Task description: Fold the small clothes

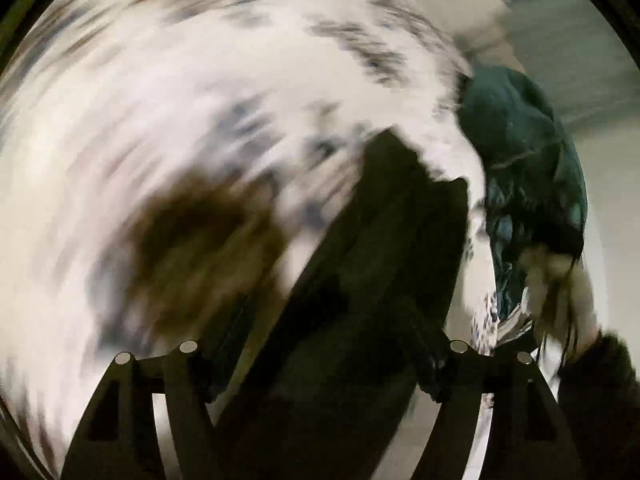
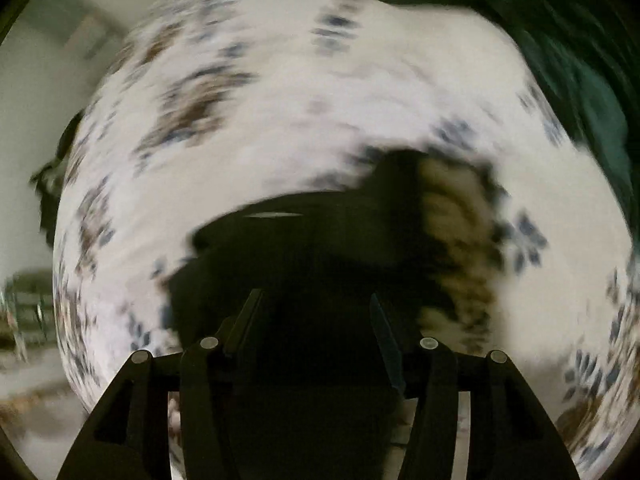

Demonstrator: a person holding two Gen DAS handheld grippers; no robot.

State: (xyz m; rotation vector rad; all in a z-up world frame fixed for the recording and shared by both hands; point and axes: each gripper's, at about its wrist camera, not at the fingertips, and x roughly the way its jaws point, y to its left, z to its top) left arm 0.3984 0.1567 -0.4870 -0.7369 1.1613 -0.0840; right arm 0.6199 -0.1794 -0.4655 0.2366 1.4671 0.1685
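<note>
A black garment (image 1: 360,280) hangs from between my left gripper's (image 1: 328,364) fingers, above a white bedspread with a blue and brown flower print (image 1: 200,100). The same black garment (image 2: 312,264) fills the gap of my right gripper (image 2: 316,344) and stretches forward over the bedspread (image 2: 320,112). Both grippers look shut on the cloth, but the fingertips are hidden by it. Both views are blurred by motion. A brown patterned piece (image 2: 460,240) lies just right of the black garment; it also shows in the left wrist view (image 1: 192,248).
A dark green cloth heap (image 1: 528,168) lies at the bed's right side and shows in the right wrist view (image 2: 580,80) at the top right. A pale wall (image 1: 560,40) and floor are beyond the bed. A blurred rack (image 2: 24,312) stands at the left.
</note>
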